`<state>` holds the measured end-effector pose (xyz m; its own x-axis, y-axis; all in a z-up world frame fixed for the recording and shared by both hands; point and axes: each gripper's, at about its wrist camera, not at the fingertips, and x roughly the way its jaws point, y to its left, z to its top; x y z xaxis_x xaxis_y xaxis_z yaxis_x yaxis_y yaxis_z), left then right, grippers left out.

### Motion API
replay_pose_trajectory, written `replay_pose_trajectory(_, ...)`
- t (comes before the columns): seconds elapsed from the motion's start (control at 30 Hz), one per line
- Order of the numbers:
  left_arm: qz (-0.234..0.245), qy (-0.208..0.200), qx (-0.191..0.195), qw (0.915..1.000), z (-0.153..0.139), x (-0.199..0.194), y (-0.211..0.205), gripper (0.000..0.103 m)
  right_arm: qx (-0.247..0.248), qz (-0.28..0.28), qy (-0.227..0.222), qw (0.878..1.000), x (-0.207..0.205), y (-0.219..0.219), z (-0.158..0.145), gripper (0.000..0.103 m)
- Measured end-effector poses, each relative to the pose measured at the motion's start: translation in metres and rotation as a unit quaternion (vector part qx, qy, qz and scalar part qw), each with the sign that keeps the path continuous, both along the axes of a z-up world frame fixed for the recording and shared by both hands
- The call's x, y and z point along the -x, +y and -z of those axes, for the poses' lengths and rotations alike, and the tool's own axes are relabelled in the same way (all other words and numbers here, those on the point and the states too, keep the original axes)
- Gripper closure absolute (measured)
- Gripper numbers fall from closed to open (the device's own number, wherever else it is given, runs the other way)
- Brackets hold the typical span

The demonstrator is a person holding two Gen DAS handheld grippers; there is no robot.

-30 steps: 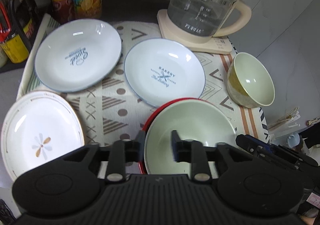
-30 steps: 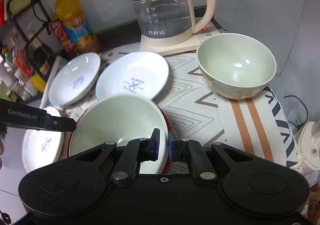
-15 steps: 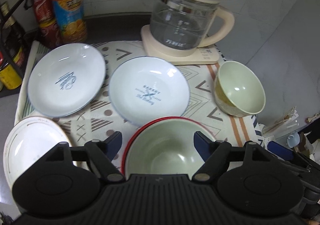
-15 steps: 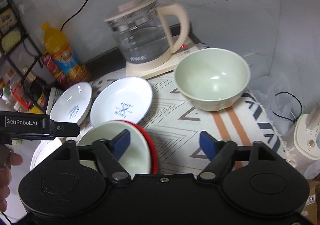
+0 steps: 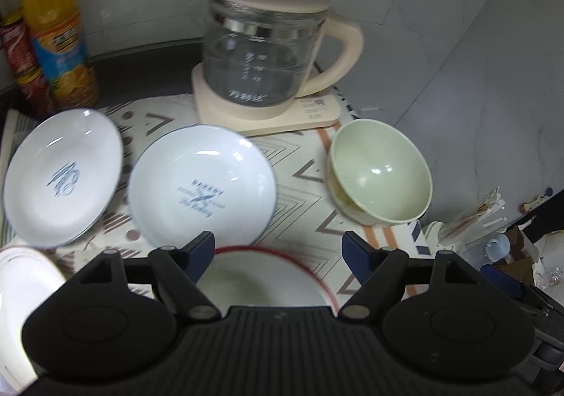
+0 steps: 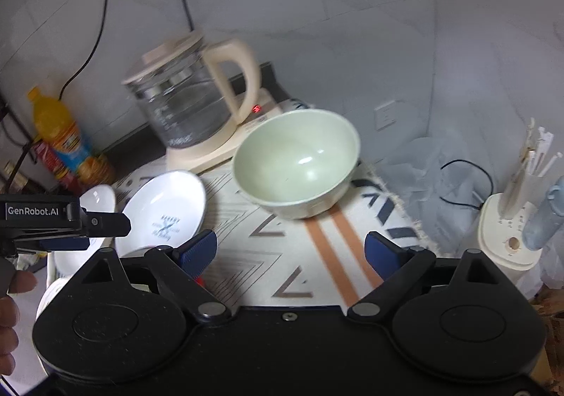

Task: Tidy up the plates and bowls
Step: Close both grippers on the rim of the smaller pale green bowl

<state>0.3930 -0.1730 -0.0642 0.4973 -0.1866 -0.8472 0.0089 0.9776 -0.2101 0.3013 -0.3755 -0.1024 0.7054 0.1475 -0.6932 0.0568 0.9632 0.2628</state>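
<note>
Hovering above the near edge of the patterned mat [image 5: 303, 163], the left hand-held gripper [image 5: 278, 249] has its jaws wide apart w/ nothing between them; below it sits the red-rimmed dish [image 5: 282, 251] w/ a pale green bowl [image 5: 261, 283] nested inside. The right hand-held gripper [image 6: 290, 251] is likewise spread open and empty, aimed toward the second green bowl [image 6: 296, 163], which stands alone on the mat's right side, just near of the glass kettle [image 5: 264, 61] and its base.

Far left of the stack lie two white plates w/ blue print: the "Bakery" plate [image 5: 202, 186] mid-mat and the left plate [image 5: 61, 177] beside it, close but whether touching I can't tell. A floral plate [image 5: 21, 294] shows only partly at the near-left edge. An orange drink bottle [image 5: 58, 33] and a red can [image 5: 21, 65] stand at the far left on the counter.

Judging by layout, the loose bowl prob. goes next, into the nested one. Risks:
- Bowl sits close to the kettle base; a wide approach could knock the kettle, which looks powered (red light in right view).
- Glazed curved rim = slippery; a shallow pinch may let it rotate or drop onto the dish, chipping both.
- Both grippers work near the stack, so they could collide.
- Mat may slide or bunch if the bowl is dragged, not lifted.
</note>
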Motion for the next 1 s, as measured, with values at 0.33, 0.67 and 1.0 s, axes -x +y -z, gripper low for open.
replay_pose_trajectory(0.33, 0.032, -0.006, 0.017, 0.9993, 0.008, -0.040, -0.027, 0.026, 0.015, 0.044, 0.003, 0.999, -0.018, -0.021, 0.003, 0.013)
replay_pose_trajectory(0.67, 0.055, 0.010, 0.026, 0.9981, 0.031, -0.079, -0.048, 0.030, 0.000, 0.083, 0.026, 0.996, -0.043, -0.039, 0.019, 0.031)
replay_pose_trajectory(1.0, 0.058, 0.040, 0.039, 0.9967, 0.063, -0.108, -0.056, 0.054, -0.036, 0.077, 0.046, 0.995, -0.076, -0.038, 0.036, 0.054)
